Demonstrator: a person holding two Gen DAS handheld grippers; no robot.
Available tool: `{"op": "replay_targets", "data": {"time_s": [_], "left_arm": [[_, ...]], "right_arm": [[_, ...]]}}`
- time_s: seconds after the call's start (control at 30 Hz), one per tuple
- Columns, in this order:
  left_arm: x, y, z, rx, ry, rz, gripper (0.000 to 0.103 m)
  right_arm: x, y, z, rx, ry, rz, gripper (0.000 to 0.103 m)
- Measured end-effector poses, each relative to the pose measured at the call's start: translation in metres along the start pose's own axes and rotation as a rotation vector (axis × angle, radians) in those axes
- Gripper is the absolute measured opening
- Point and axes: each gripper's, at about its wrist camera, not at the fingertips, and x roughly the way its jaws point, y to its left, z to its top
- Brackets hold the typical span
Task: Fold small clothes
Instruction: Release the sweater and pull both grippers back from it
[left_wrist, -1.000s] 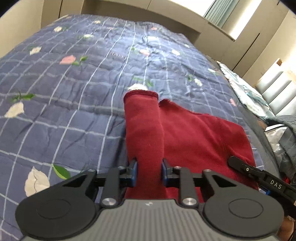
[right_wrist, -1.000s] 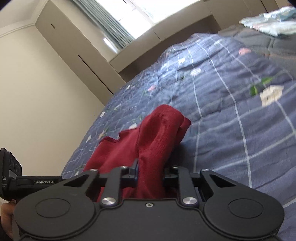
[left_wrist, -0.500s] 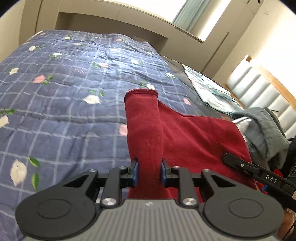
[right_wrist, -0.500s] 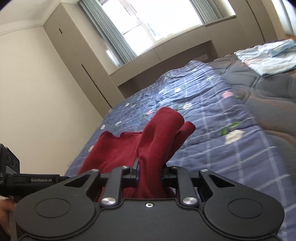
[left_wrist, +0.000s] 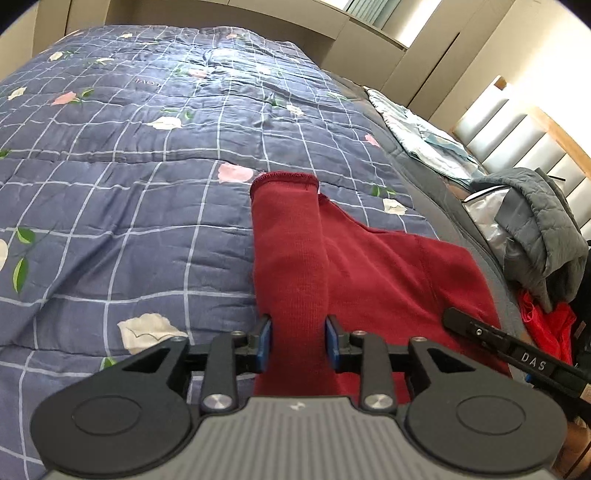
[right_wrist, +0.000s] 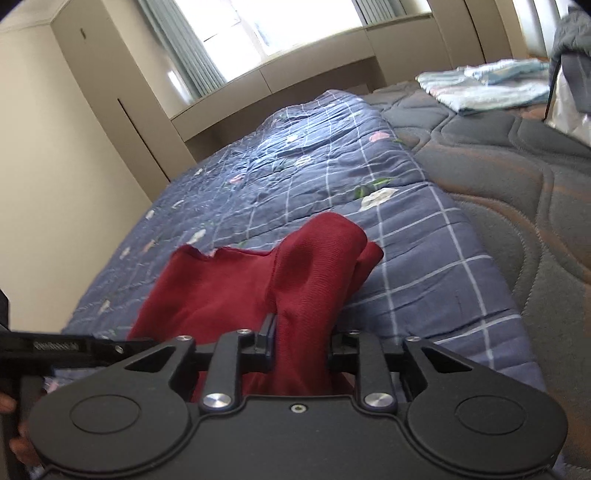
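Red knit garment (left_wrist: 369, 273), left wrist view: it lies on the blue checked floral quilt (left_wrist: 147, 192), one sleeve running up between the jaws of my left gripper (left_wrist: 298, 341), which have just been opening; the blue pads flank the sleeve, and I cannot tell whether they still press it. Grey jacket (left_wrist: 535, 236) heaped to the garment's right; folded pale-blue cloth (left_wrist: 424, 136) beyond it. Right wrist view: a bunched fold of the garment (right_wrist: 306, 280) stands between the jaws of my right gripper (right_wrist: 303, 341), likewise just been opening; contact unclear. Grey mattress (right_wrist: 517, 184) bare to the garment's right.
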Motion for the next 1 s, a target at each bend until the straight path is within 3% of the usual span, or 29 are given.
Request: {"op": "replay_targets", "data": {"time_s": [0.03,0.1,0.17,0.4,0.47,0.73,1.0], "left_arm": [[-0.001,0.000,0.001,-0.004,0.000,0.006,0.044],[-0.003,-0.001,0.003,-0.009,-0.001,0.013,0.066],[-0.009,-0.002,0.005,-0.013,-0.018,0.017,0.076],[-0.049,-0.012,-0.002,0.014,-0.102,0.066,0.097],[-0.065,-0.016,-0.007,0.034,-0.130,0.075,0.103],[-0.137,-0.027,-0.052,0.081,-0.240,0.121,0.103],[-0.201,-0.030,-0.124,0.151,-0.333,0.172,0.103]], "right_arm": [[0.000,0.000,-0.001,-0.003,-0.003,-0.015,0.040],[-0.001,-0.001,-0.002,-0.009,-0.009,-0.028,0.052],[-0.006,0.001,-0.004,-0.028,-0.030,-0.058,0.077],[-0.045,0.017,-0.010,-0.090,-0.147,-0.141,0.101],[-0.064,0.027,-0.014,-0.109,-0.190,-0.153,0.102],[-0.144,0.065,-0.042,-0.120,-0.313,-0.175,0.102],[-0.216,0.103,-0.104,-0.153,-0.372,-0.180,0.102]]}}
